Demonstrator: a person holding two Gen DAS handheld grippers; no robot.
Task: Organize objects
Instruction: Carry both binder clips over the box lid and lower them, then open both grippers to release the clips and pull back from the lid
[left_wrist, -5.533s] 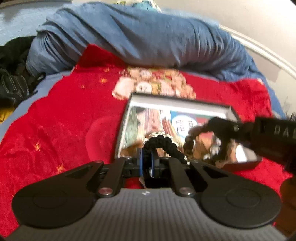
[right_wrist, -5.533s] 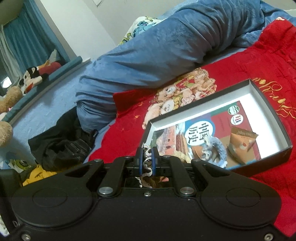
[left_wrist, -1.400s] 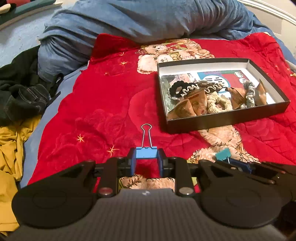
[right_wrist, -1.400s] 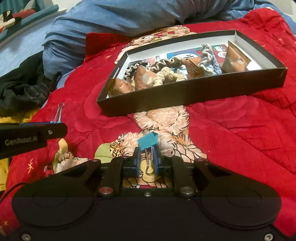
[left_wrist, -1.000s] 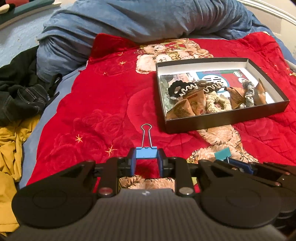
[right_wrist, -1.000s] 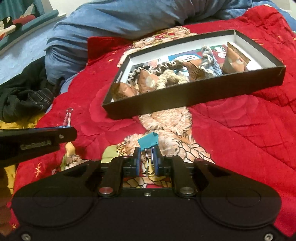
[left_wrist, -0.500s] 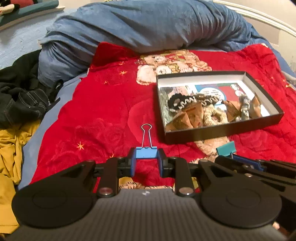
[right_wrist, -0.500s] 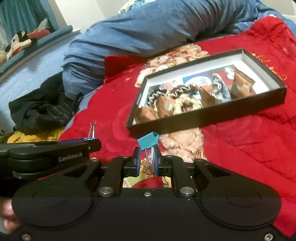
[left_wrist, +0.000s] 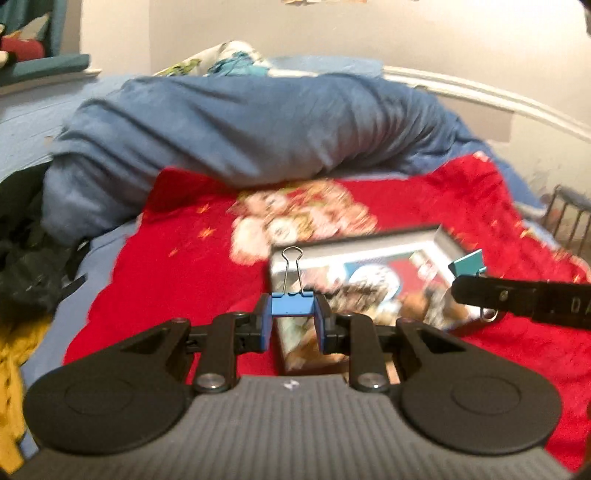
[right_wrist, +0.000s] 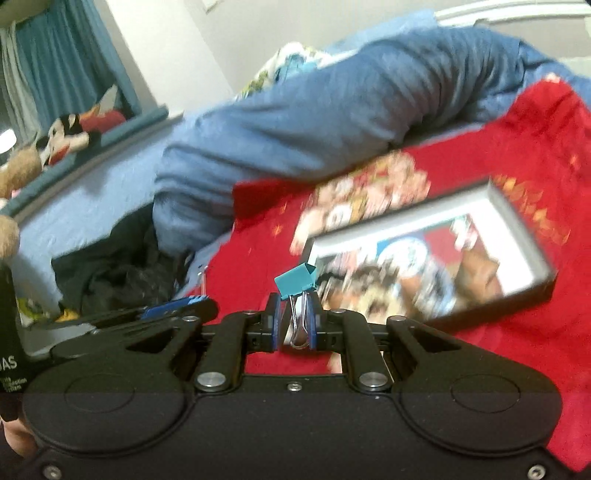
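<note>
**Two binder clips held above a red blanket**

A blue binder clip (left_wrist: 292, 305) is clamped in the closed left gripper (left_wrist: 292, 325); a teal binder clip (right_wrist: 296, 282) is pinched by its wire handles in the closed right gripper (right_wrist: 295, 325). Beyond, a black box (right_wrist: 517, 295) of blurred items is seen on the red blanket (left_wrist: 177, 273). Farther back, a rumpled blue duvet (left_wrist: 236, 125) is piled before a pale wall (left_wrist: 332, 33).
</note>
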